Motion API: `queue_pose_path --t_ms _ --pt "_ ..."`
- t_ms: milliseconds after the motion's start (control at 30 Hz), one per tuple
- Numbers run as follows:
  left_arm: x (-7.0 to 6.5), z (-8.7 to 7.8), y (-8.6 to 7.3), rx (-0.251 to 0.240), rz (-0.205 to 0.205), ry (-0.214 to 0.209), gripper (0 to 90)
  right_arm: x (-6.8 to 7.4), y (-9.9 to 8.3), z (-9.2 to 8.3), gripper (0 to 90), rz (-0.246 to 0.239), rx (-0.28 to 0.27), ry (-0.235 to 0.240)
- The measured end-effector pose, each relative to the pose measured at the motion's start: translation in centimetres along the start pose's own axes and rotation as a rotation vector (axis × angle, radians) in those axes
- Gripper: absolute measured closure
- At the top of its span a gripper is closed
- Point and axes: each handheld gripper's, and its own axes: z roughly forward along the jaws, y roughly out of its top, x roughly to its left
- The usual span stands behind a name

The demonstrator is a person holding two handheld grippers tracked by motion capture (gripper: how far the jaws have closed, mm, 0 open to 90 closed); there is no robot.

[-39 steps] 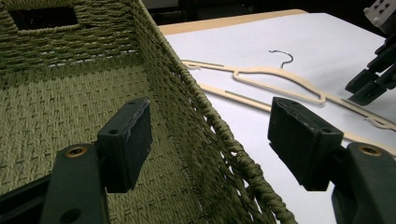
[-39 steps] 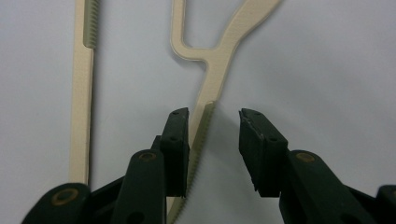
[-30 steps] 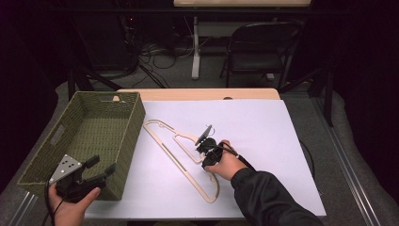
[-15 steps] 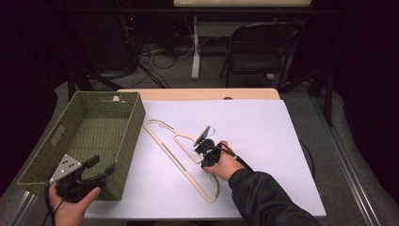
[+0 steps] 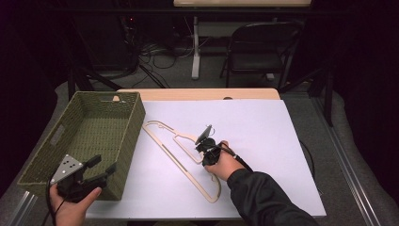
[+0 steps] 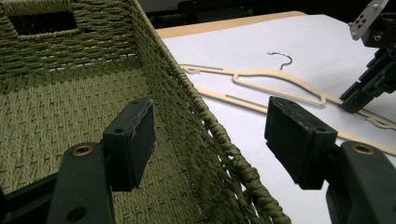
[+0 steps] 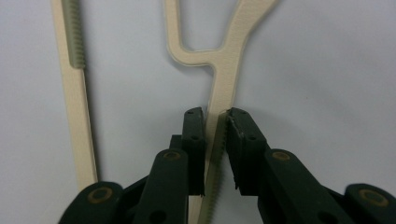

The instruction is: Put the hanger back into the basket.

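Flat on the white sheet (image 5: 263, 127) covering the counter (image 5: 197, 94) lay a pale cream hanger (image 5: 181, 157), thin and smooth, with a long straight bar, a notched shoulder and a small dark wire hook (image 6: 281, 59) at its top. One arm of the hanger carried a fine row of ribbed teeth along its edge, seen close in the right gripper view. It rested near the middle of the sheet, just beside the basket (image 5: 117, 141) and apart from it. The basket was a deep rectangular box of coarse olive-green woven cord, with a braided rim and a slot handle cut in each end wall.

The right tool (image 7: 215, 140) pointed down at the counter, its black jaws having just been closing, and they pinched the ribbed arm of the hanger between their pads. The right hand (image 5: 221, 165) sat low over the sheet, sleeve dark, wrist bent toward the hanger's shoulder.

The left tool (image 6: 210, 135) stood wide apart with nothing between its flat, matte black pads, one pad over the basket's inside and the other outside its near wall. The left hand (image 5: 70, 207) held it level at the basket's near corner.
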Motion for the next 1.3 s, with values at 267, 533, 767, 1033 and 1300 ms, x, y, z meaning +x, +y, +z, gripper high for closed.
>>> queue_pose_path --t_ms 267,533,767,1033,1300 --pt "-0.4 0.0 0.2 -0.001 0.012 -0.007 33.5 -2.6 -2.3 -0.6 80.6 -0.028 0.027 0.009" --pt "-1.8 0.4 1.0 0.004 0.056 -0.048 33.5 -3.9 -3.9 -1.3 80.6 -0.205 -0.025 -0.010" --pt "-3.5 1.1 1.7 0.019 0.095 -0.108 33.5 -4.3 -5.0 -1.8 80.6 -0.304 -0.044 -0.058" --pt "-5.8 3.1 2.2 0.069 0.158 -0.177 33.7 -3.9 -7.0 -2.7 80.5 -0.441 -0.131 -0.120" --pt "-7.6 5.6 2.7 0.141 0.207 -0.253 33.6 -3.9 -9.1 -3.5 80.5 -0.572 -0.183 -0.201"
